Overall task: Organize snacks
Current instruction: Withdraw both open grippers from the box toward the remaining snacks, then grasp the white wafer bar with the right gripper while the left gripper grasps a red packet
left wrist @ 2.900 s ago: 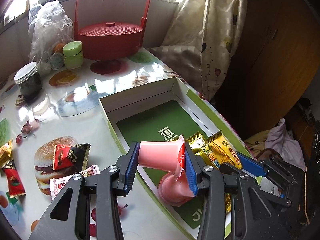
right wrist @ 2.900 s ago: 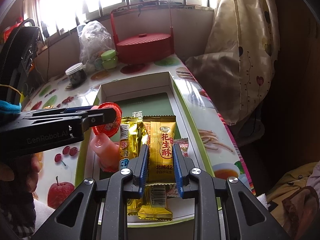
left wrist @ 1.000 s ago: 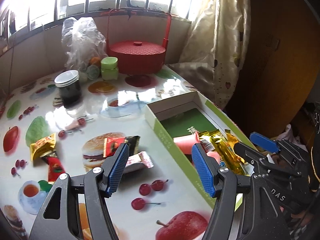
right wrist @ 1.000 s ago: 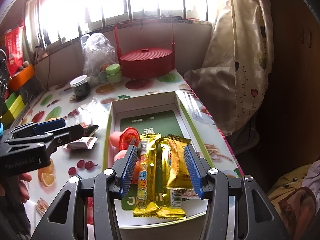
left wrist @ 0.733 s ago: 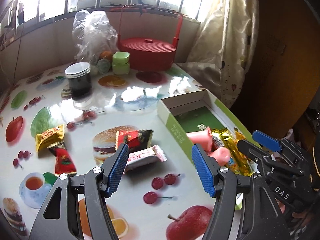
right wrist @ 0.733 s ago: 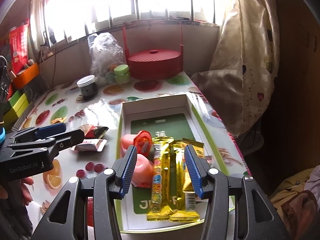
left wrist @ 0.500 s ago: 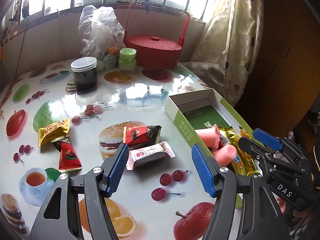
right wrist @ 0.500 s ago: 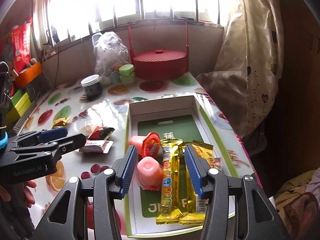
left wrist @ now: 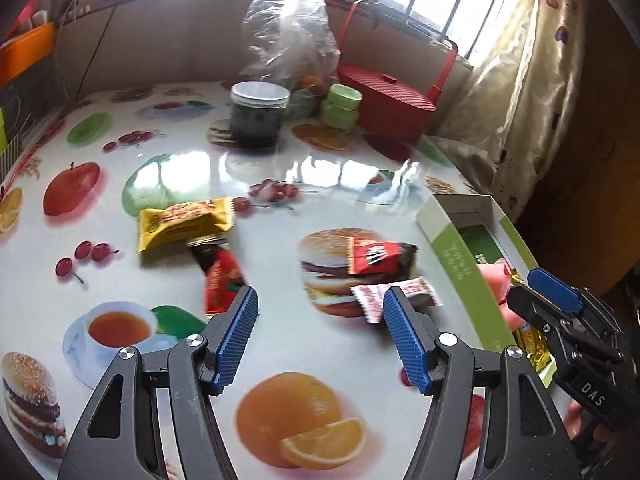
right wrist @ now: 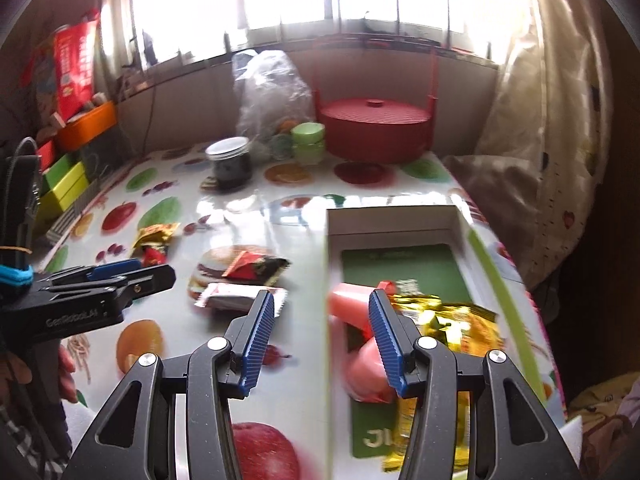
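Left wrist: left gripper (left wrist: 320, 334), empty now w/ jaws spread, has swung away from the box (left wrist: 460, 258) to the loose snacks left of it; white-red packet (left wrist: 394, 298) nearest, red-black packet (left wrist: 380, 255) just behind.

Right wrist: right gripper (right wrist: 322, 334) also spread & empty, shifted left over the box's left wall. Pink cups (right wrist: 362, 336) & gold packets (right wrist: 460, 320) inside the box, so next pick is prob. a loose packet.

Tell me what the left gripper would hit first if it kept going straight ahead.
Probably the bare tablecloth: the open left gripper aims between the red packet and the white wrapper. Depth is unclear; either could be clipped.
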`<state>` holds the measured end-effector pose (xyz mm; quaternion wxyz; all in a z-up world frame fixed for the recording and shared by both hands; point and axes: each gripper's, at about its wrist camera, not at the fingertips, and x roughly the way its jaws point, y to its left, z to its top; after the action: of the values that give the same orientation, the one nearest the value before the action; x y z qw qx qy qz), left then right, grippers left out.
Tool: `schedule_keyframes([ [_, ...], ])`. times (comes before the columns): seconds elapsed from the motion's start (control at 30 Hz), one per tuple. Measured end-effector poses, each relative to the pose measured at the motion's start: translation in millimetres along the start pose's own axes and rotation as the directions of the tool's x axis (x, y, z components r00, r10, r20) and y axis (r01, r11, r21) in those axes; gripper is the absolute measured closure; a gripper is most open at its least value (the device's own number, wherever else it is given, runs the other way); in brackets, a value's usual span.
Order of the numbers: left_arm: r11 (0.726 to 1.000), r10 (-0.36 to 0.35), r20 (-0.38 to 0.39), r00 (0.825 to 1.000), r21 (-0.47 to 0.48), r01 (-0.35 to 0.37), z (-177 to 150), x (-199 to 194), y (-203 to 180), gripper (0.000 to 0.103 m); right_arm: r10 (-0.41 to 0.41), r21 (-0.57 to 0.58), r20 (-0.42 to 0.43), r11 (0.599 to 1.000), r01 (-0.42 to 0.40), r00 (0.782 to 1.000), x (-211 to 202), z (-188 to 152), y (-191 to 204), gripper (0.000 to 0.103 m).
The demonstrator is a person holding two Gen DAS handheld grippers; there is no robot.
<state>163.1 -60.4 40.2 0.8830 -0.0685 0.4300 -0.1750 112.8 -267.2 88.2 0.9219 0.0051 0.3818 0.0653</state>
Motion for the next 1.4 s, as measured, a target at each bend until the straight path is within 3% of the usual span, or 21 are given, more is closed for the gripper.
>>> schedule_keyframes([
  [0.3, 0.996, 0.035, -0.01, 0.999, -0.08, -0.036, -5.7, -1.5, 39.4, 0.037, 0.076, -0.097, -0.064, 0.992, -0.082, 0.995, 30.7, 7.2, 35.2, 0.054],
  [0.47, 0.993, 0.05, -0.019, 0.999, -0.106, -0.051, -9.8, 0.2, 54.4, 0.037, 0.108, -0.152, -0.141, 0.98, -0.129, 0.984, 53.4, 9.9, 51.0, 0.054],
  [0.83, 0.991, 0.052, -0.029, 0.998, -0.12, -0.055, -11.2, 4.1, 65.7, 0.037, 0.1, -0.227, -0.198, 0.963, -0.145, 0.975, 79.6, 9.8, 65.5, 0.054],
  [1.07, 0.99, 0.041, -0.025, 0.999, -0.131, -0.044, -8.5, 4.0, 70.1, 0.037, 0.231, -0.18, -0.24, 0.944, -0.277, 0.943, 66.3, 5.0, 76.2, 0.054],
  [1.17, 0.991, 0.037, -0.026, 0.999, -0.127, -0.04, -6.6, 4.8, 70.0, 0.037, 0.216, -0.199, -0.212, 0.945, -0.259, 0.953, 60.9, 8.0, 76.8, 0.054],
  [1.27, 0.993, 0.038, -0.027, 0.999, -0.111, -0.04, -3.8, 6.6, 66.7, 0.037, 0.169, -0.143, -0.194, 0.97, -0.199, 0.966, 65.1, 12.9, 64.7, 0.054],
  [1.4, 0.995, 0.025, -0.052, 0.998, -0.093, -0.03, 1.0, 13.7, 59.8, 0.037, 0.146, -0.134, -0.198, 0.976, -0.174, 0.969, 74.0, 13.2, 59.6, 0.054],
])
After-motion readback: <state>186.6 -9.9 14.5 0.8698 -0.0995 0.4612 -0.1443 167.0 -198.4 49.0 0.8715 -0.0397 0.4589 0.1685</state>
